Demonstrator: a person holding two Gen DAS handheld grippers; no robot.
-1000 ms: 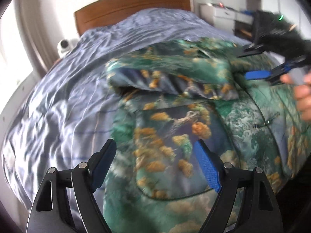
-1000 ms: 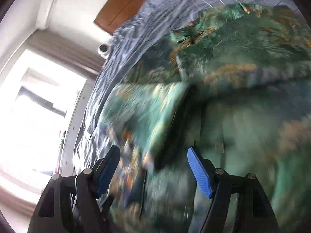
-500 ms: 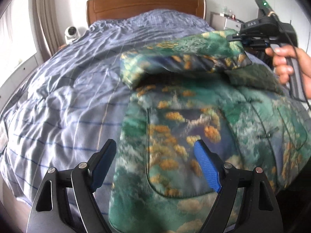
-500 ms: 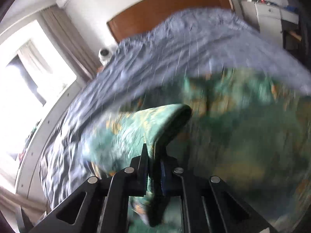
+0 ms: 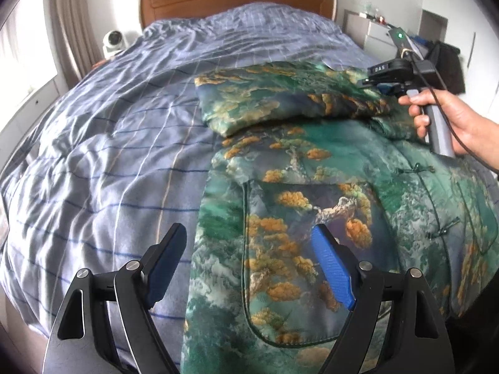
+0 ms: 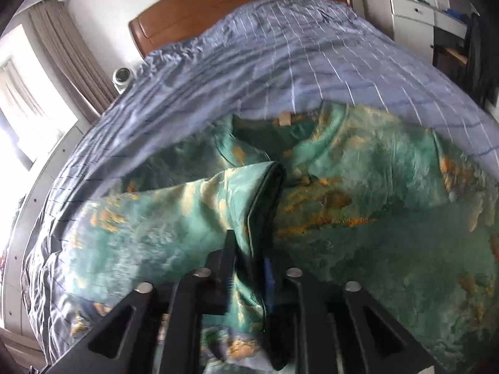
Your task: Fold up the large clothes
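The jacket (image 5: 312,193) is green, printed with orange trees and grey-white clouds. The duvet (image 5: 124,143) is lilac-blue with thin white and dark-blue stripes. The headboard (image 5: 237,0) is reddish-brown wood; the hand-held gripper (image 5: 249,265) is black with blue pads.

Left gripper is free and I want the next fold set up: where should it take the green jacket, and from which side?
Probably the jacket's near hem corner, coming in from the blue bedspread side. That long edge lies flat and bare, directly between the open left gripper's fingers. The right gripper, jaws opening, has the folded sleeve between them.
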